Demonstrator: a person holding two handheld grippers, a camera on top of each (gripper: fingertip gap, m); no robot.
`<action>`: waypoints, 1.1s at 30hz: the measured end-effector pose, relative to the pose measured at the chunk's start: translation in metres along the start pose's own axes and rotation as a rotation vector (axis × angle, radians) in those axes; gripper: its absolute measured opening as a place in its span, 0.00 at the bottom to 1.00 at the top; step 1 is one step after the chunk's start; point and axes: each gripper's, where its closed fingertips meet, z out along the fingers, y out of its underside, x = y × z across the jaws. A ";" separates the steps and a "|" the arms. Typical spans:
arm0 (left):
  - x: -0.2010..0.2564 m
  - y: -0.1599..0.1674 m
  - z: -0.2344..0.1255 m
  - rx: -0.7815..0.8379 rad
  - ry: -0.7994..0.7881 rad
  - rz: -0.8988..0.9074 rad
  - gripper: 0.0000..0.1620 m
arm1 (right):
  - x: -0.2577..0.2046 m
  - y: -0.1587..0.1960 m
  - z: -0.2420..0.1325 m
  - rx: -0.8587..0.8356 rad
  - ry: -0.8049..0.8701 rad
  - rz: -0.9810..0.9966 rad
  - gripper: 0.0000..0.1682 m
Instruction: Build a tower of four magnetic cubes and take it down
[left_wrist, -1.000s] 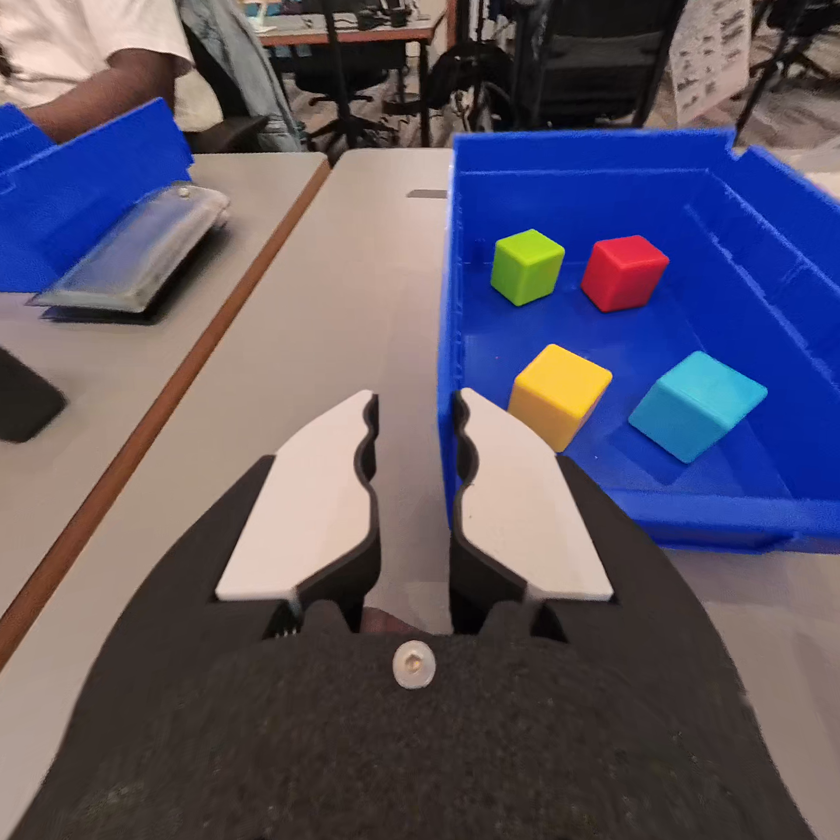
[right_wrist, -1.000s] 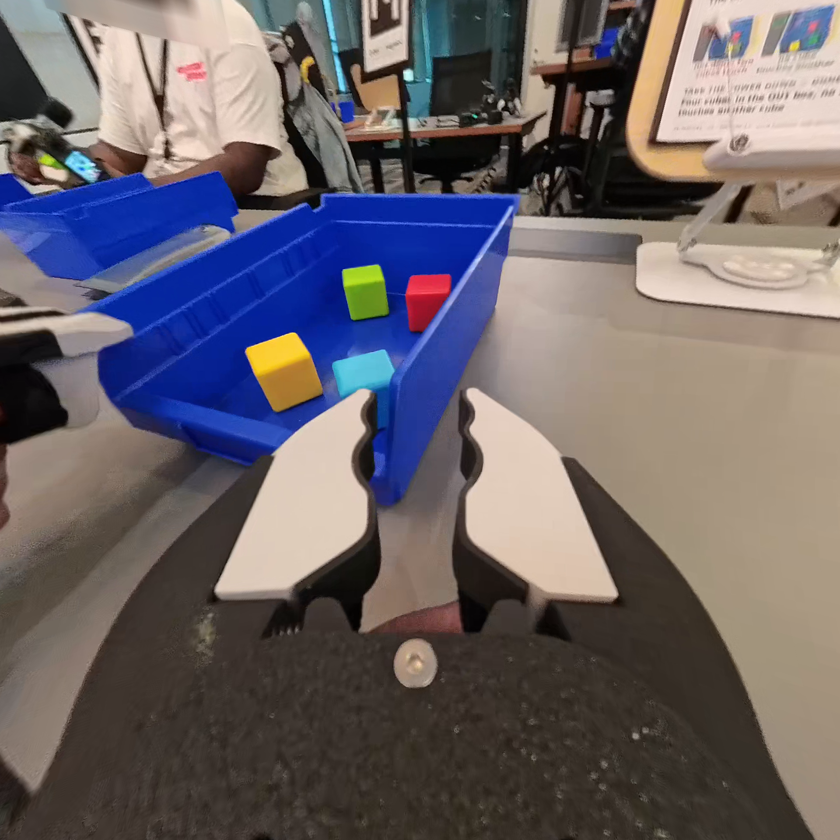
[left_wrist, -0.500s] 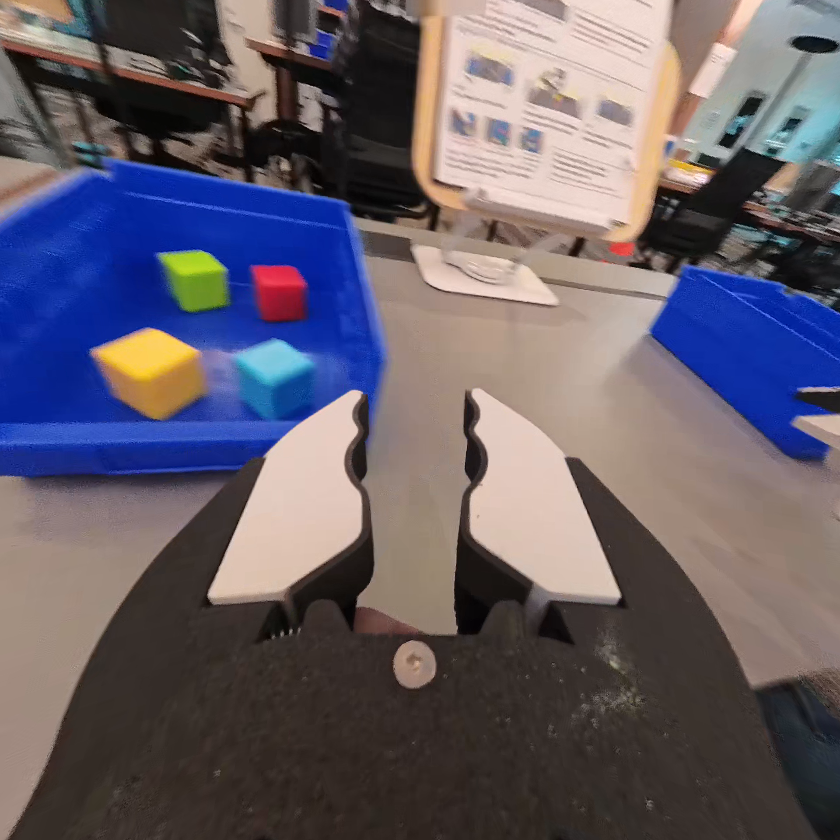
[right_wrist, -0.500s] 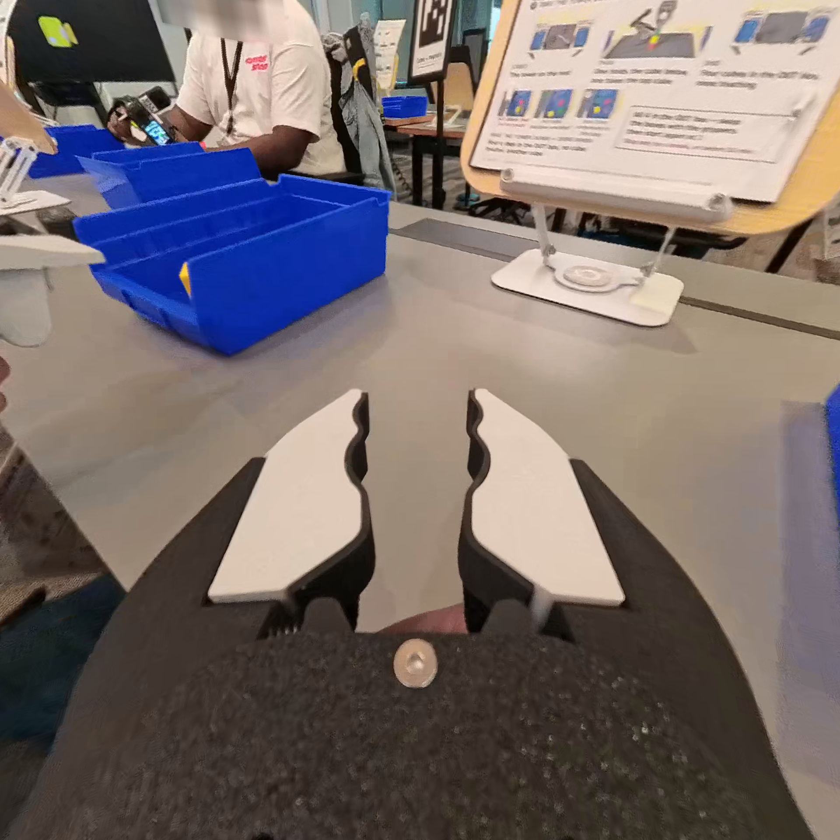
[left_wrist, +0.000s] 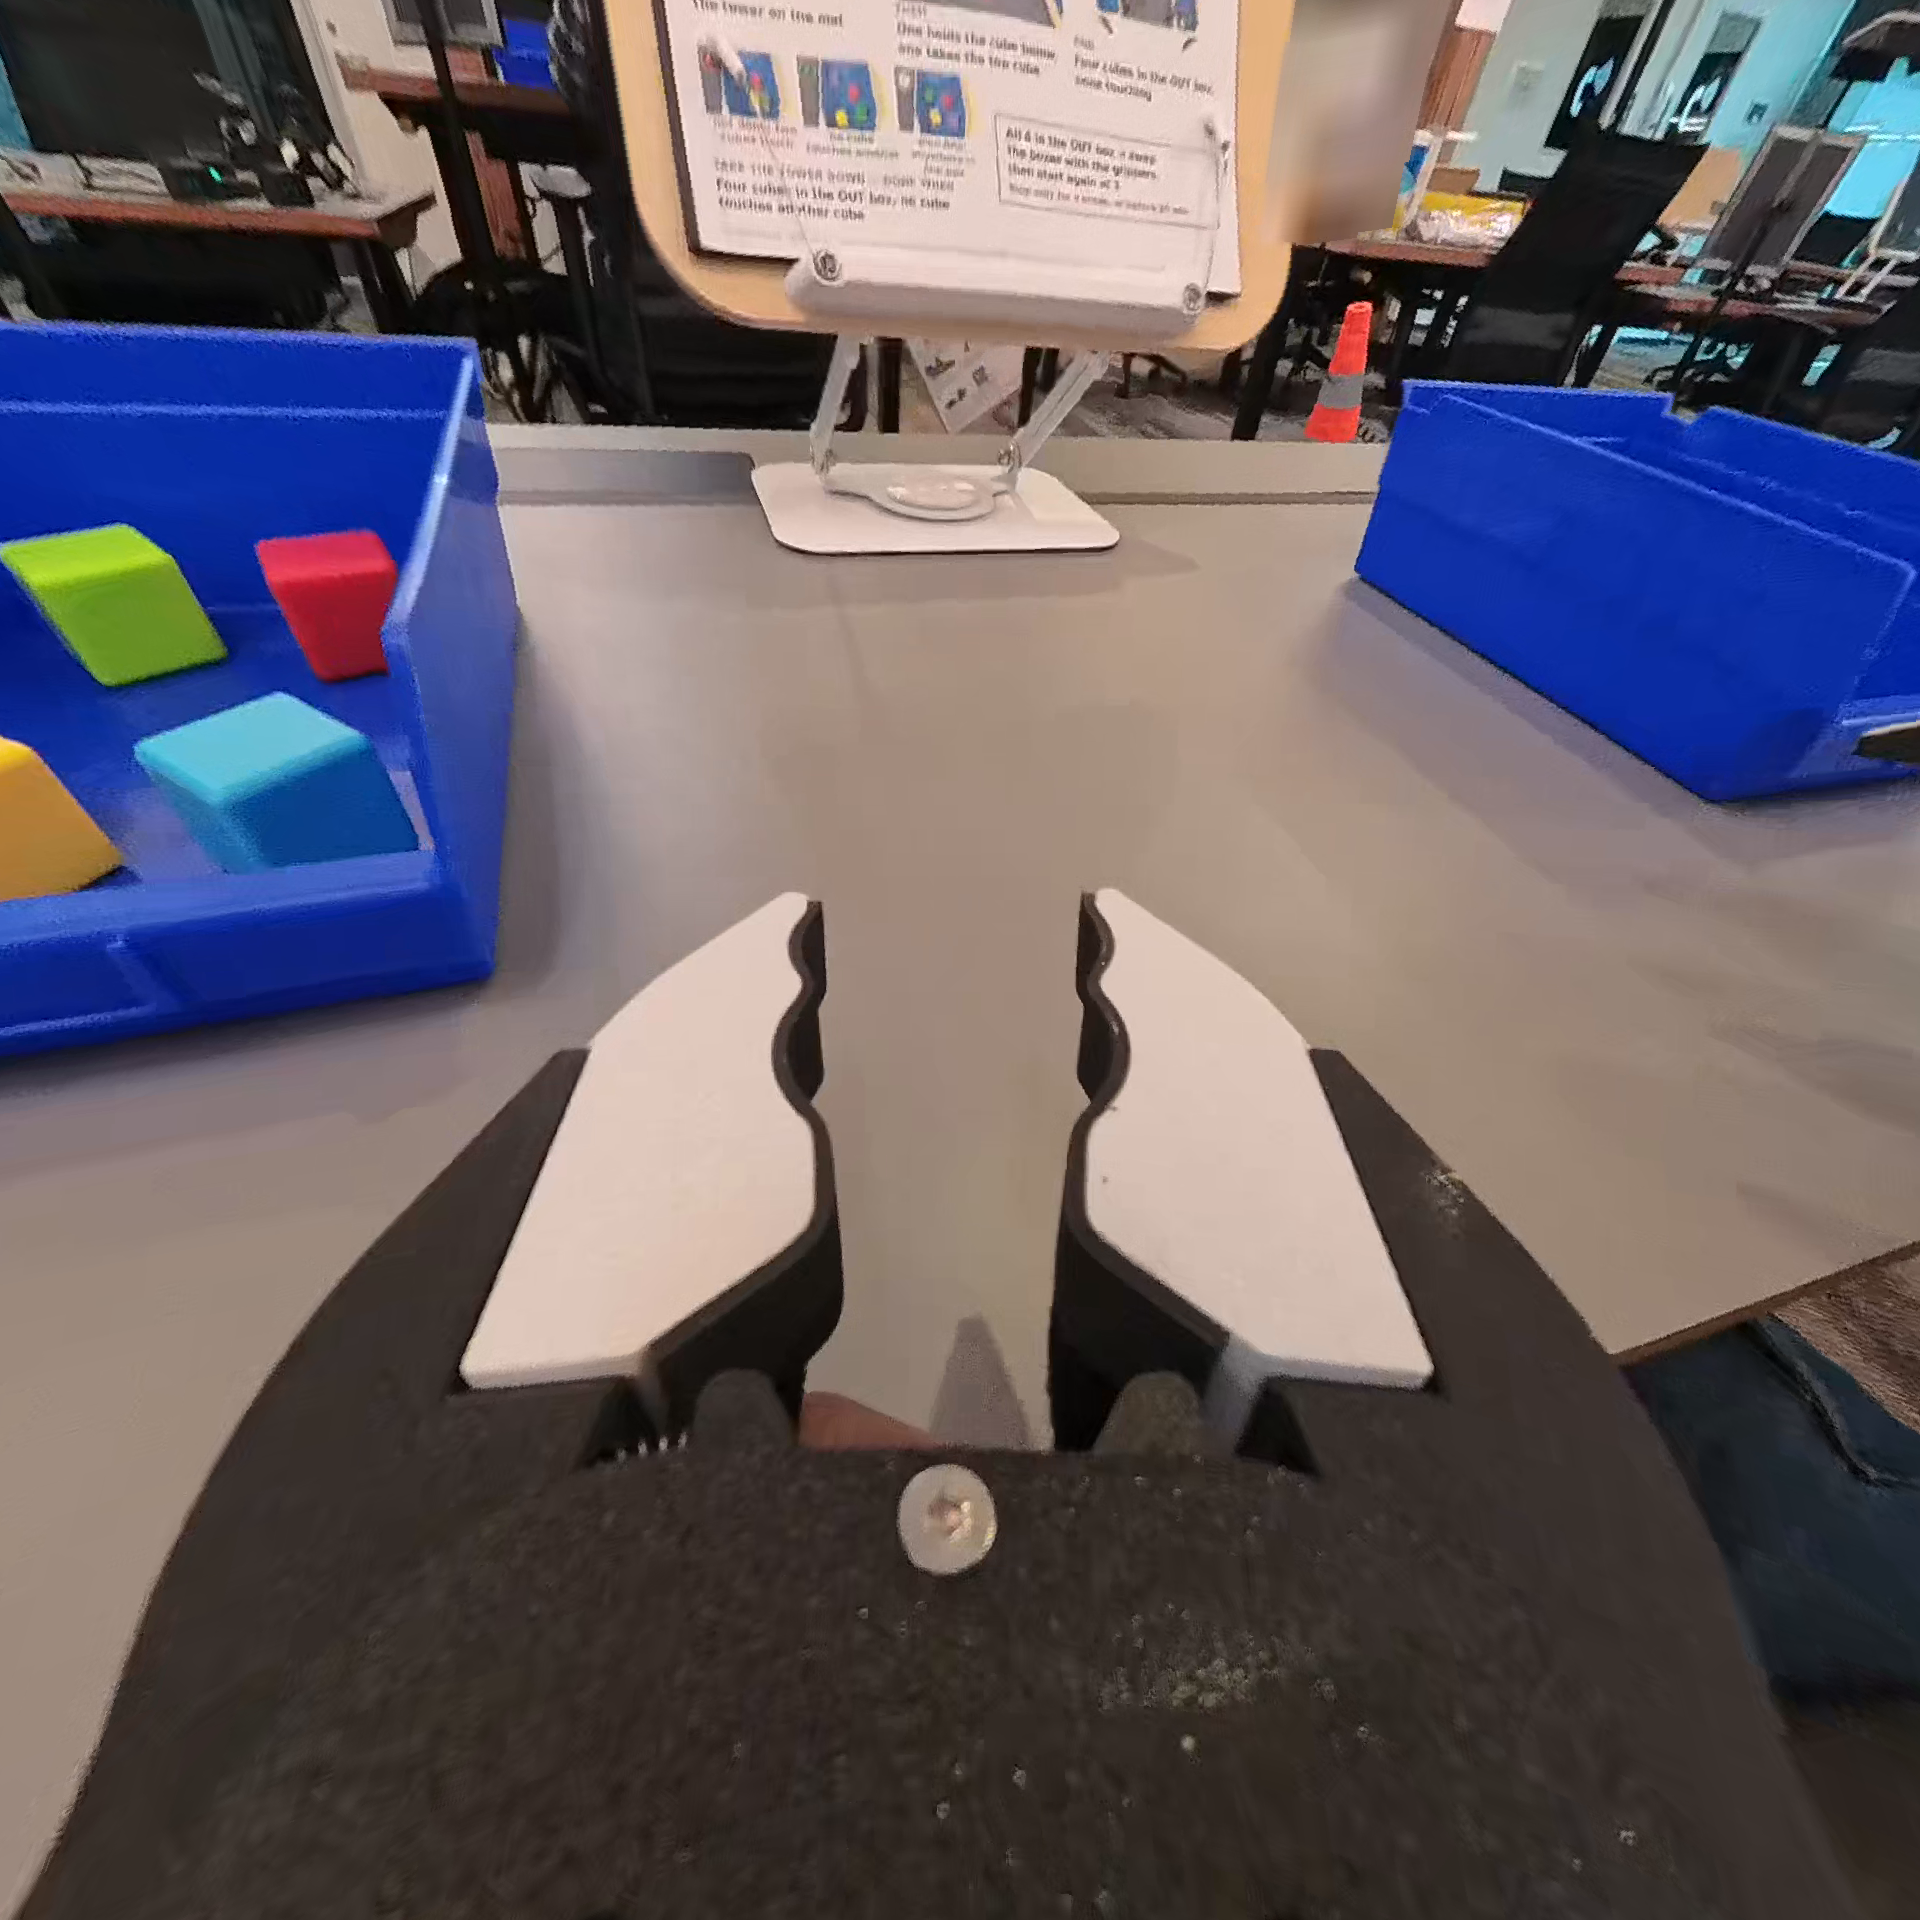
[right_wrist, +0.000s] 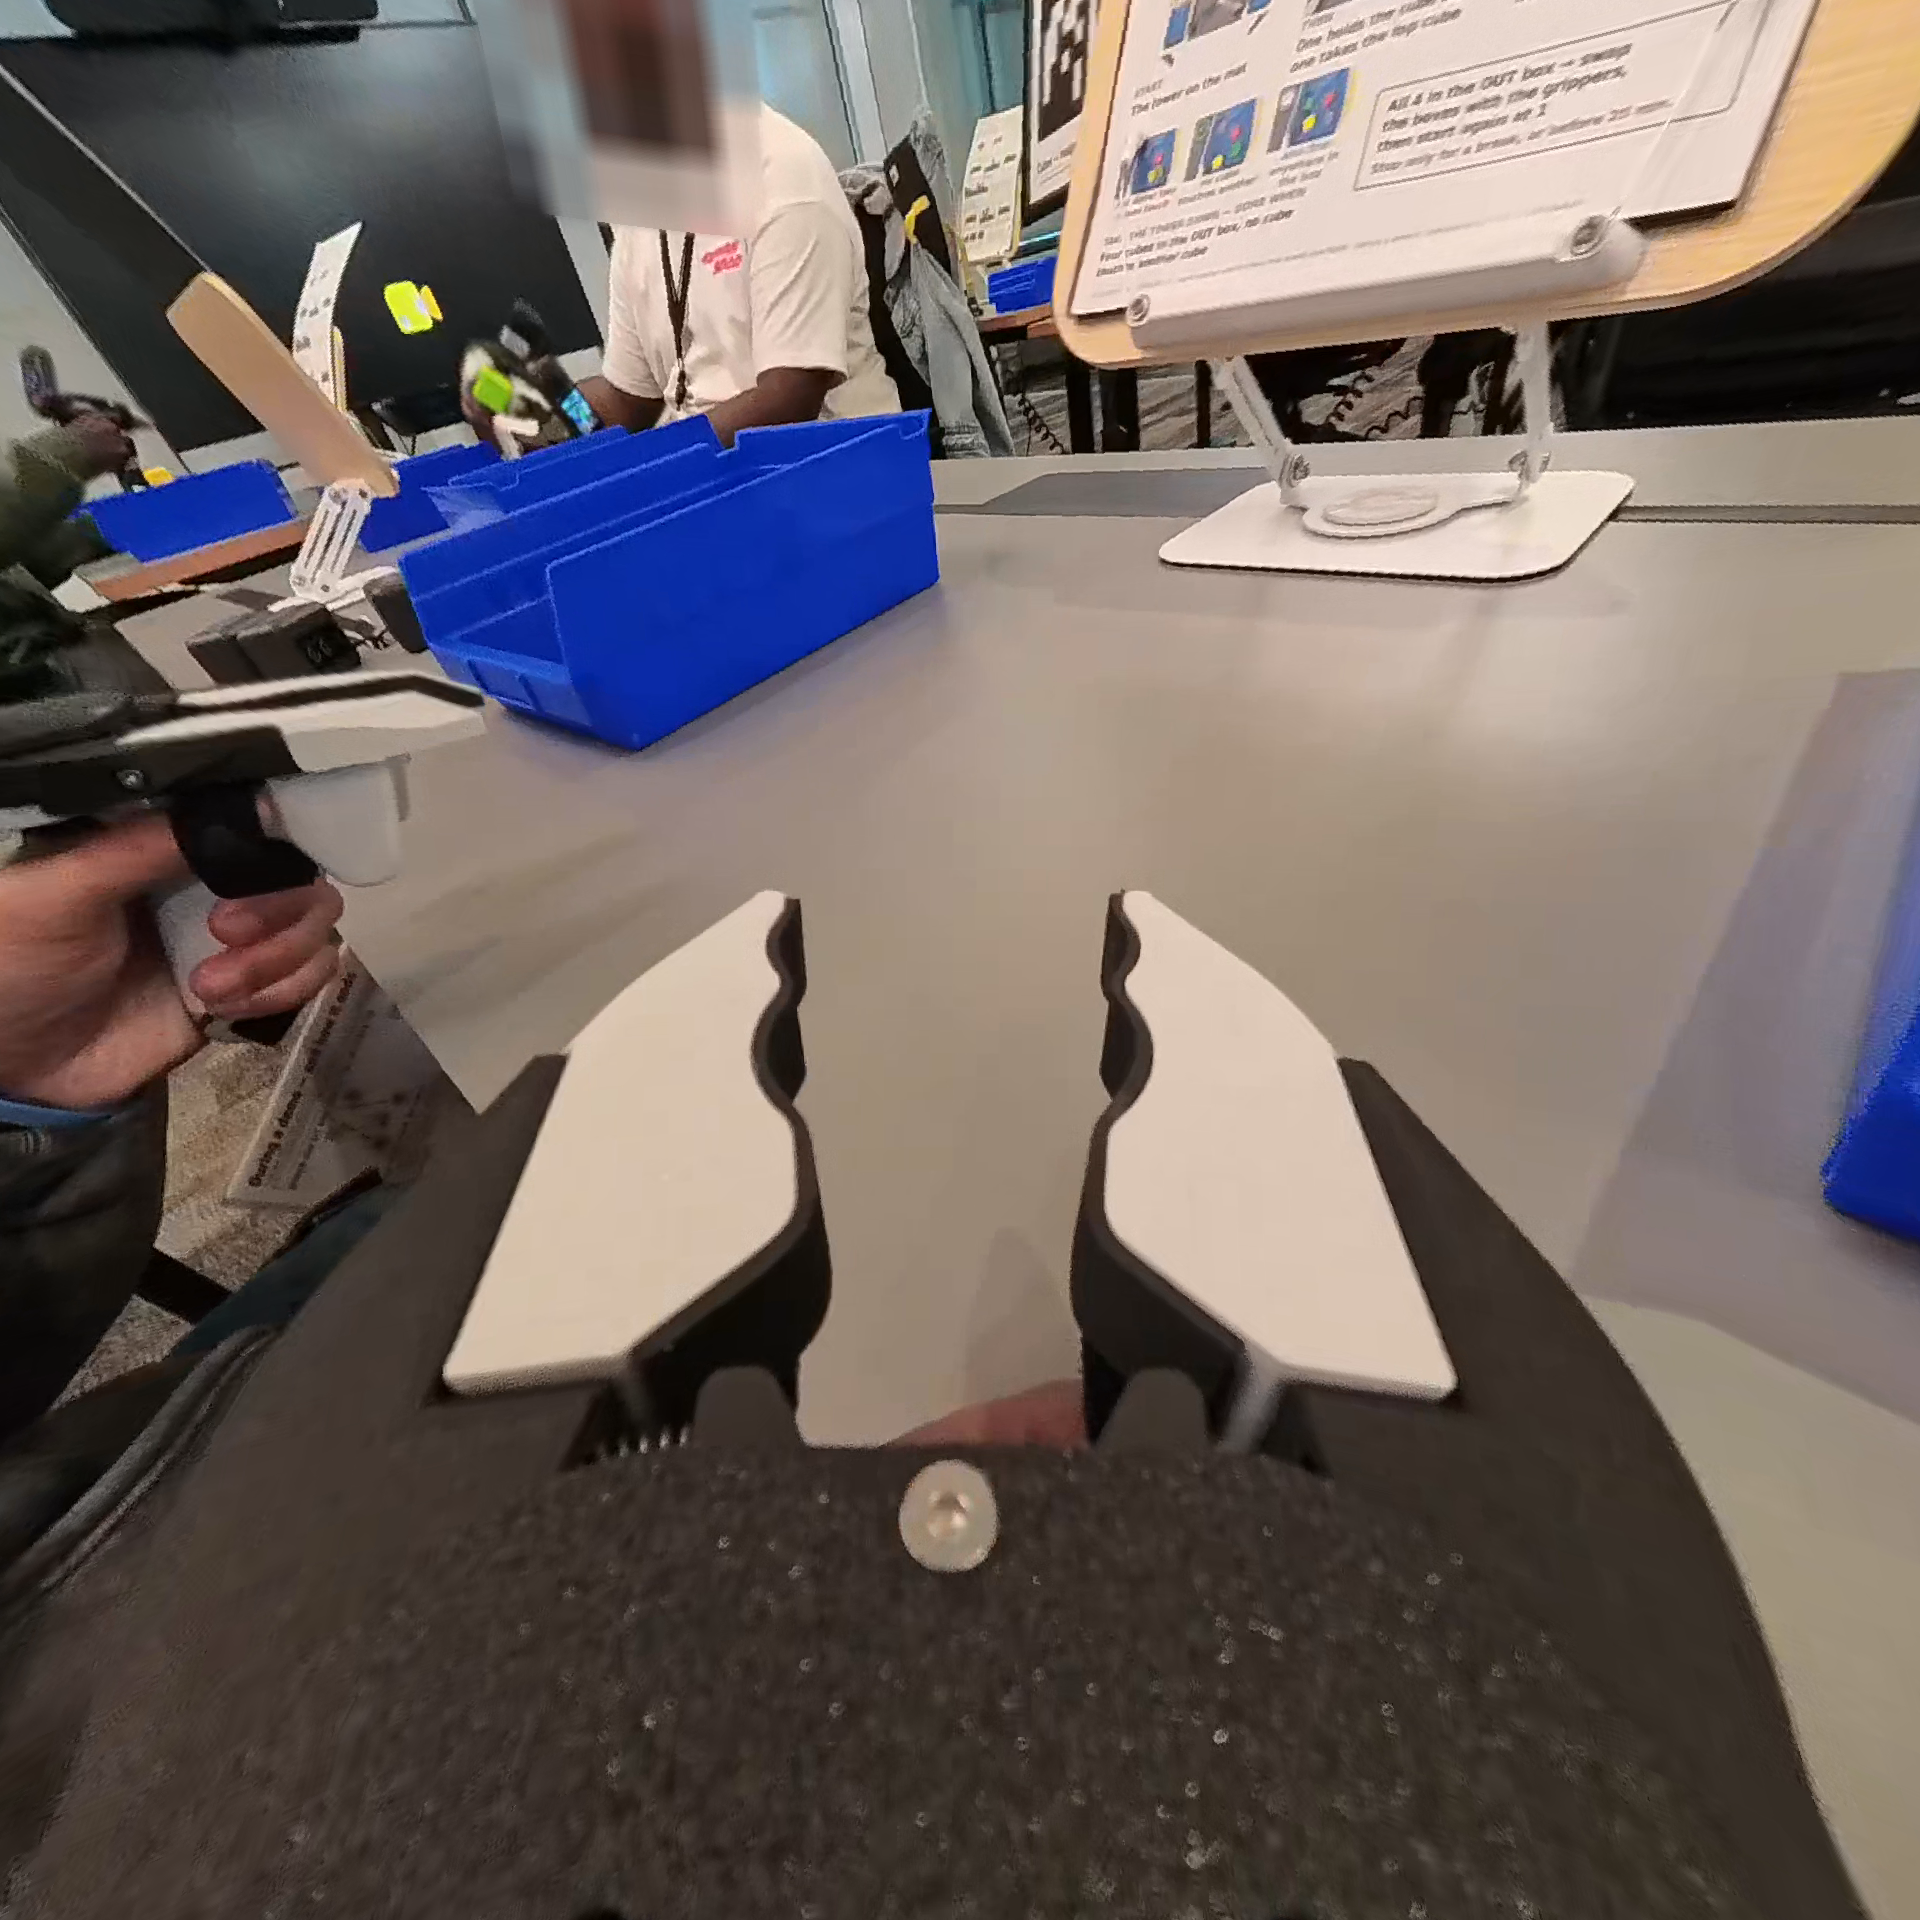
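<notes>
Now, far on the left in the left wrist view, a blue bin (left_wrist: 457, 644) sits on the grey tabletop (left_wrist: 935, 748), and all four cubes lie inside it, none stacked. At the left edge is the yellow cube (left_wrist: 42, 831), partly cut off by the picture. Behind it is the green cube (left_wrist: 109, 603). Next comes the light blue cube (left_wrist: 275, 779), close to the bin's front wall, and behind that the red cube (left_wrist: 327, 613), near the bin's right wall. The cubes are near each other but apart. In the middle, the left gripper (left_wrist: 951, 914) hangs over bare tabletop, and its white fingers (left_wrist: 665, 1143) are open with a clear gap and nothing between them. Straight ahead of it, at the back of the tabletop, a white stand (left_wrist: 935, 509) holds up a board with a paper sheet (left_wrist: 956, 125). On the right sits a second blue bin (left_wrist: 1621, 582); what is inside it is hidden. In the right wrist view, a hand (right_wrist: 114, 966) at the left holds the left gripper by its handle. The right gripper (right_wrist: 951, 914) is over bare tabletop too, its fingers (right_wrist: 1247, 1164) spread a bit wider, holding nothing. Far behind, a person in a white shirt (right_wrist: 748, 301) sits at another table.
</notes>
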 end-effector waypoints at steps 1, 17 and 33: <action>-0.002 0.001 0.000 -0.007 0.005 -0.010 0.28 | -0.001 0.001 0.001 -0.009 0.001 -0.010 0.32; -0.084 -0.062 -0.010 -0.056 -0.003 0.171 0.25 | 0.002 0.007 0.003 -0.032 -0.012 0.036 0.32; -0.190 0.010 0.088 -0.936 0.228 0.550 0.34 | -0.001 0.012 0.008 -0.081 -0.068 0.080 0.31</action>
